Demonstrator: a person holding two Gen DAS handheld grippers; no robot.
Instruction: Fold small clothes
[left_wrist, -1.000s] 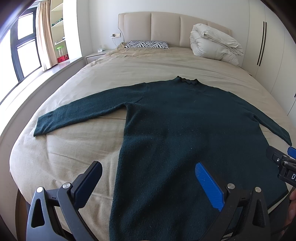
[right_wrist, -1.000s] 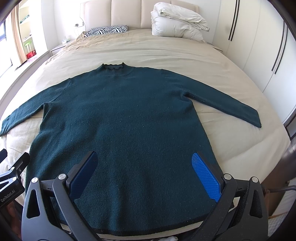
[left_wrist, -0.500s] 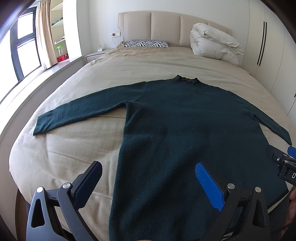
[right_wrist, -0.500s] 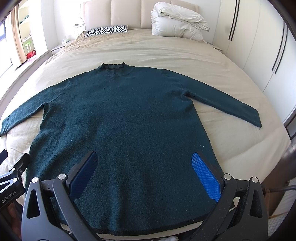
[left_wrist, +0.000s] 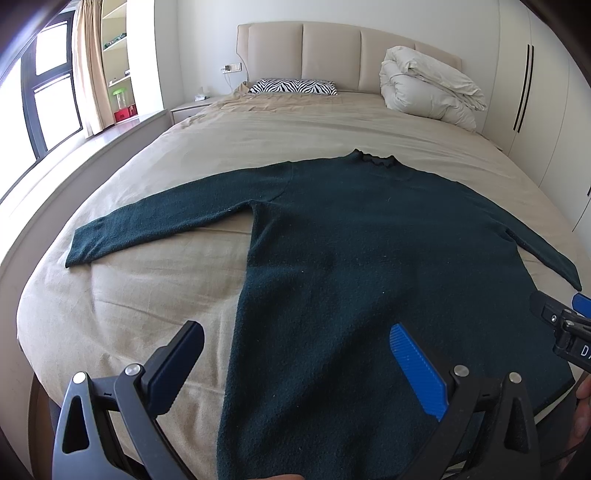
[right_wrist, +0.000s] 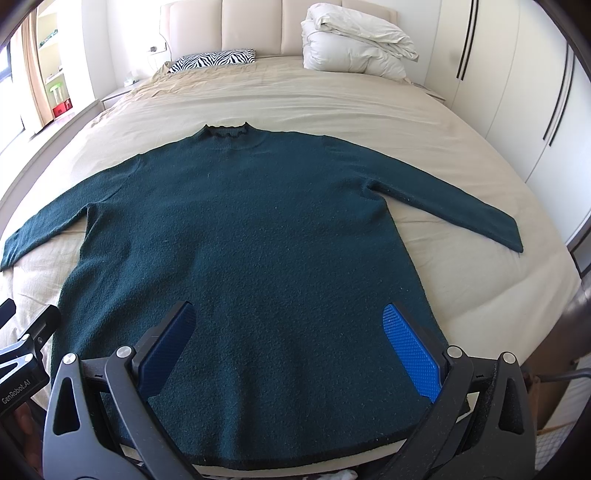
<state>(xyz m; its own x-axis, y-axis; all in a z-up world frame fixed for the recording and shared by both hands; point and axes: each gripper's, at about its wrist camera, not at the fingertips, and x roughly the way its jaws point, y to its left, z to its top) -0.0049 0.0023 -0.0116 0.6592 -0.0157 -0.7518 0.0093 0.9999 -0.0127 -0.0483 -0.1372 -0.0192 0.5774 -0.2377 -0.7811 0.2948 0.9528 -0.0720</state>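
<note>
A dark green long-sleeved sweater (left_wrist: 362, 258) lies flat on the bed, sleeves spread, collar toward the headboard; it also shows in the right wrist view (right_wrist: 251, 236). My left gripper (left_wrist: 295, 343) is open and empty, hovering over the sweater's lower left side near the hem. My right gripper (right_wrist: 288, 325) is open and empty above the lower right part of the body, near the hem. The right gripper's tip (left_wrist: 561, 317) shows at the right edge of the left wrist view. The left gripper (right_wrist: 26, 343) shows at the left edge of the right wrist view.
The bed has a beige sheet (left_wrist: 129, 295). A zebra-print pillow (left_wrist: 293, 86) and a folded white duvet (left_wrist: 428, 88) lie by the headboard. A window and shelves are on the left, white wardrobe doors (right_wrist: 517, 92) on the right.
The left wrist view has shifted very slightly; the sweater and the right gripper have not visibly moved.
</note>
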